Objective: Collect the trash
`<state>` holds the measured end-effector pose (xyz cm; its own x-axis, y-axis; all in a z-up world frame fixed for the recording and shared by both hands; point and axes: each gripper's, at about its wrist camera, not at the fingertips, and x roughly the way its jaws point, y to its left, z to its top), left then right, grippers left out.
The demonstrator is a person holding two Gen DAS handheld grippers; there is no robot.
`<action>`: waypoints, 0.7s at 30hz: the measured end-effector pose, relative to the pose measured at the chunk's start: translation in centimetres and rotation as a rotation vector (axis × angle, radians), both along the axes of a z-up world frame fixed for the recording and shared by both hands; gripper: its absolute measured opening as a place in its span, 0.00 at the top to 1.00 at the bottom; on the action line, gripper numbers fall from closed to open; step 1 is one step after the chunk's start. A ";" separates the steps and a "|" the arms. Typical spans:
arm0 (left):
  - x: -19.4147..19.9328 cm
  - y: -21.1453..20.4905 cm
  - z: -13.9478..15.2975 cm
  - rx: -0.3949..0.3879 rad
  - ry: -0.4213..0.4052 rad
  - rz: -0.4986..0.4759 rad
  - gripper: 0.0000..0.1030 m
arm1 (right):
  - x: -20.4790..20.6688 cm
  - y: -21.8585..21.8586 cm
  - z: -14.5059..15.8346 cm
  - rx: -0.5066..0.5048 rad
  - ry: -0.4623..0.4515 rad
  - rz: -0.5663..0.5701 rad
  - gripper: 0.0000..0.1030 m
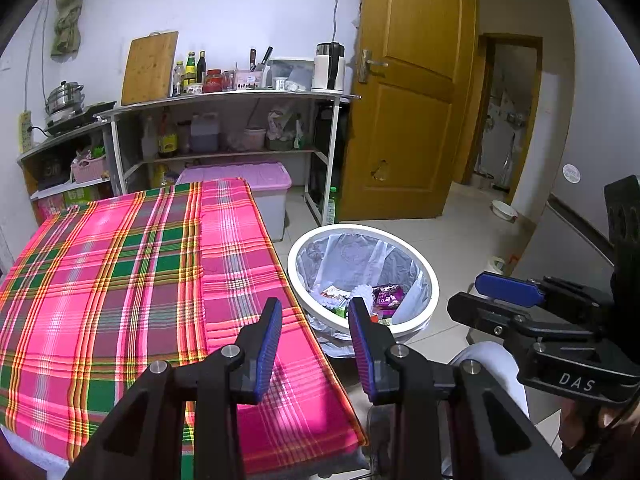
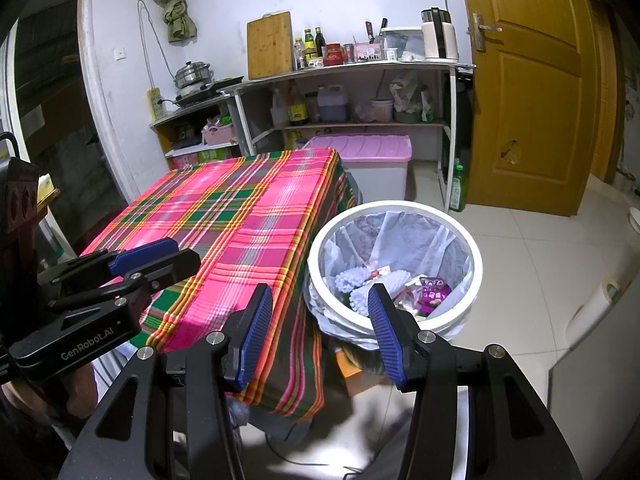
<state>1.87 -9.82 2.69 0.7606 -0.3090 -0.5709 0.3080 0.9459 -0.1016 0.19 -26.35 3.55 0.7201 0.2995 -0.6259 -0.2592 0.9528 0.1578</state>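
A white round trash bin (image 1: 360, 227) (image 2: 394, 205) with a clear liner stands on the floor at the table's right edge. Inside lie a purple wrapper (image 1: 388, 296) (image 2: 434, 290), white foam netting (image 2: 352, 280) and other scraps. My left gripper (image 1: 315, 304) hovers open over the table's right edge, nothing between its blue pads. My right gripper (image 2: 320, 292) is open and empty too, its right finger over the bin's near rim. Each gripper shows in the other's view: the right one (image 1: 466, 292) beyond the bin, the left one (image 2: 186, 252) above the cloth.
The table wears a pink and green plaid cloth (image 1: 120, 260) (image 2: 240, 208). Behind it stand a pink-lidded storage box (image 1: 248, 180), metal shelves (image 1: 224, 98) with bottles, a cutting board and a kettle, and a wooden door (image 1: 404, 120). A green bottle (image 2: 458, 190) stands on the tiled floor.
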 end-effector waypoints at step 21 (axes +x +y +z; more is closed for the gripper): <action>-0.1 0.4 0.0 -0.003 0.013 0.009 0.67 | 0.3 -0.1 -0.5 -0.003 0.015 0.003 0.51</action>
